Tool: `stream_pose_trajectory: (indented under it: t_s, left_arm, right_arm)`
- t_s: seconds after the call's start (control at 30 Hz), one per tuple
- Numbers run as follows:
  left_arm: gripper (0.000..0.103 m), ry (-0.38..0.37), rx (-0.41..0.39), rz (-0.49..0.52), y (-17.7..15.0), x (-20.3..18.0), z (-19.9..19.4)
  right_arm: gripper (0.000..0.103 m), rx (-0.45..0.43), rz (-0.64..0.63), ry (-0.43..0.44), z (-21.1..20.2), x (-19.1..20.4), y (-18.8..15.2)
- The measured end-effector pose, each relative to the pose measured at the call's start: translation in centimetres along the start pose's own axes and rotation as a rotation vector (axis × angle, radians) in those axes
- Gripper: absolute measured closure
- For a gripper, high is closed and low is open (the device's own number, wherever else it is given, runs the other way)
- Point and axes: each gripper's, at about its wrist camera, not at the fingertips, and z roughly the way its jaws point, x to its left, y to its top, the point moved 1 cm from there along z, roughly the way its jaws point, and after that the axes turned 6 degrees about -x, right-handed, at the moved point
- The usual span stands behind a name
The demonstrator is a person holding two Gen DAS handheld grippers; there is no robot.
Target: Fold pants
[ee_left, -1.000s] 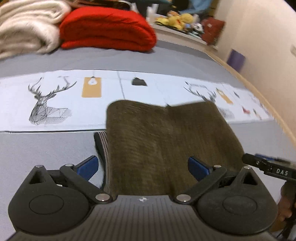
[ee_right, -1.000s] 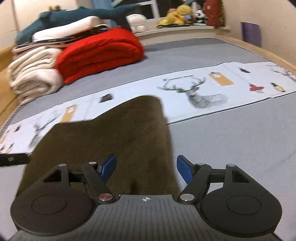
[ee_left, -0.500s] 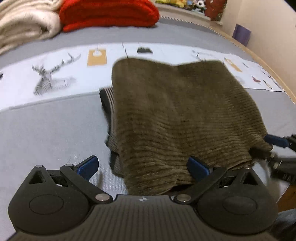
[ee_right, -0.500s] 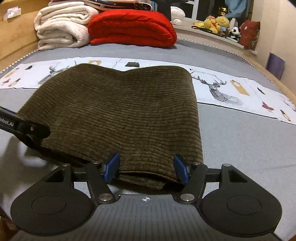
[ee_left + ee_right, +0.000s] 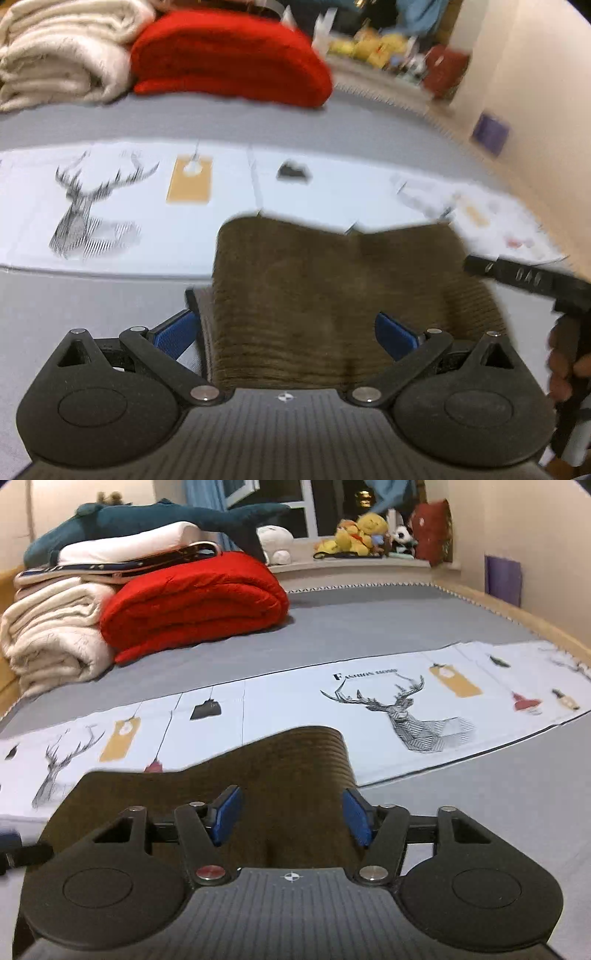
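On my far left I see the rolled cream blanket (image 5: pixel 51 635) lying on the grey bed cover (image 5: pixel 369 627), touching the folded red quilt (image 5: pixel 192 602) beside it; a white pillow (image 5: pixel 129 546) and a teal plush shark (image 5: pixel 155 517) are stacked above them; a white printed strip (image 5: pixel 295 701) with deer heads and tags runs across the bed in front of that pile.

Nearer to me, the pants (image 5: pixel 288 768), brown corduroy and folded into a thick block, lie on the grey cover with their far edge over the printed strip; through the left wrist camera the pants (image 5: pixel 332 288) fill the middle, with a striped inner band showing at their left edge, though this view is blurred.

My left gripper (image 5: pixel 286 328) is spread wide, its blue pads on either side of the near part of the pants, and I cannot tell whether either pad touches the cloth; my right gripper (image 5: pixel 291 816) is also spread apart, with its blue pads flanking the near right corner of the fold and nothing pinched between them.

At the right edge of the left view my right hand (image 5: pixel 565 362) holds the black body of the other tool; on the windowsill (image 5: pixel 351 563) sit yellow stuffed toys (image 5: pixel 358 531).
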Motion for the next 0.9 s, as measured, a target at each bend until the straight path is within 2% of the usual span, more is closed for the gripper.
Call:
stream_pose_trajectory:
  t_s: [0.1, 0.2, 0.33, 0.5, 0.63, 0.8, 0.9]
  left_arm:
    - [0.0, 0.084, 0.123, 0.017, -0.6, 0.4, 3.1]
    - [0.0, 0.043, 0.148, -0.054, -1.0, 1.3, 3.6]
    - [0.0, 0.051, 0.129, -0.017, -1.0, 1.0, 3.3]
    - [0.0, 0.079, 0.115, 0.021, -1.3, 0.3, 1.8]
    - [0.0, 0.063, 0.073, 0.052, -1.1, 0.1, -0.5]
    - [0.0, 0.056, 0.047, 0.076, -2.5, 0.1, -3.3]
    - [0.0, 0.081, 0.108, 0.108, -4.9, -0.1, -2.9]
  right_arm:
    - [0.041, 0.095, 0.016, -0.06, 2.7, 0.1, -0.5]
    - [0.041, 0.162, -0.014, -0.093, 4.7, 0.6, -1.3]
    - [0.04, 0.174, -0.026, -0.099, 5.3, 0.8, -1.9]
    - [0.04, 0.14, -0.001, -0.081, 2.9, 0.3, -1.2]
    - [0.04, 0.101, -0.046, -0.033, -1.4, -0.2, -1.4]
    - [0.039, 0.132, -0.09, -0.004, -6.4, -0.8, -5.2]
    - [0.037, 0.179, -0.145, -0.036, -7.0, -0.8, -8.5]
